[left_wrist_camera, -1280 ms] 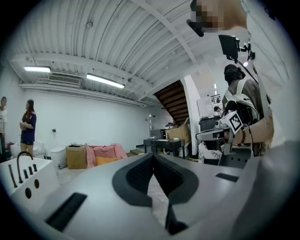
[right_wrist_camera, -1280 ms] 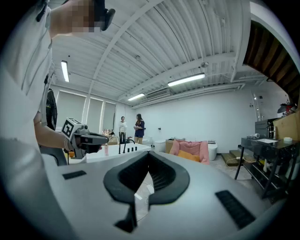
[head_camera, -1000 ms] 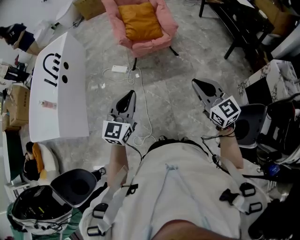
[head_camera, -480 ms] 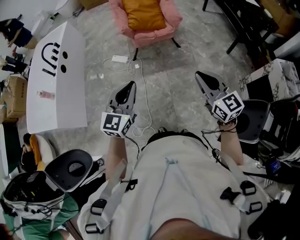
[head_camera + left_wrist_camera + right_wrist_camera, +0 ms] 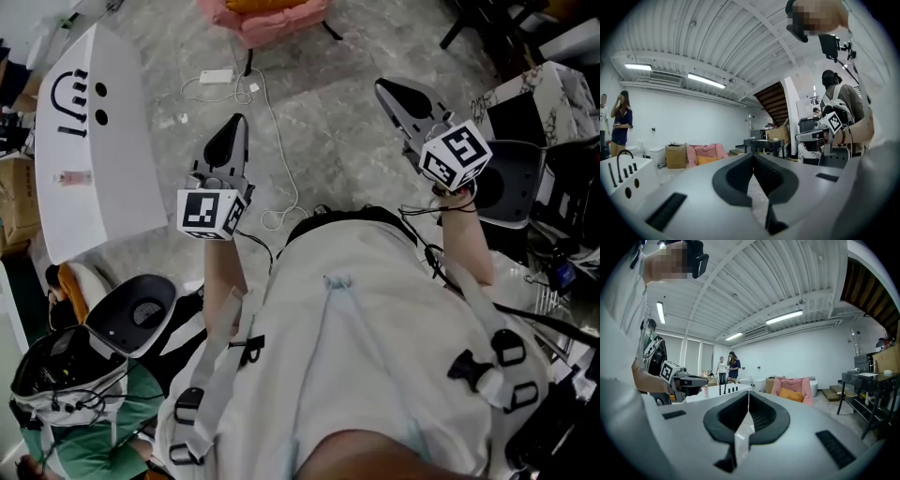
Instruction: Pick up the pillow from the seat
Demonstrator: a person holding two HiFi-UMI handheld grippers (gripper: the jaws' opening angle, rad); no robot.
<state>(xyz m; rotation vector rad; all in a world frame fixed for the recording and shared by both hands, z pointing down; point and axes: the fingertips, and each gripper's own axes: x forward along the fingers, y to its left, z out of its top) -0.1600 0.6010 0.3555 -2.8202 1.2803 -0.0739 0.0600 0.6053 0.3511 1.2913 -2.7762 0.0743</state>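
An orange pillow (image 5: 791, 394) lies on the seat of a pink armchair (image 5: 794, 386) far across the room. The left gripper view shows that pillow (image 5: 706, 160) small and distant too. In the head view only the armchair's front edge (image 5: 272, 17) shows at the top, with a sliver of the pillow (image 5: 261, 4). My left gripper (image 5: 234, 129) is held up in front of the person's chest, jaws shut and empty. My right gripper (image 5: 384, 87) is level with it to the right, also shut on nothing. Both point toward the armchair, well short of it.
A white table (image 5: 89, 141) with a smiley face stands on the left. A power strip (image 5: 216, 77) and white cable trail over the floor ahead. A marbled box (image 5: 548, 89) and a black stool (image 5: 511, 183) sit on the right. Two people (image 5: 729, 367) stand far back.
The head view has tipped down, so the armchair and pillow have slid to the top edge. Both grippers have risen in the picture and stay shut.
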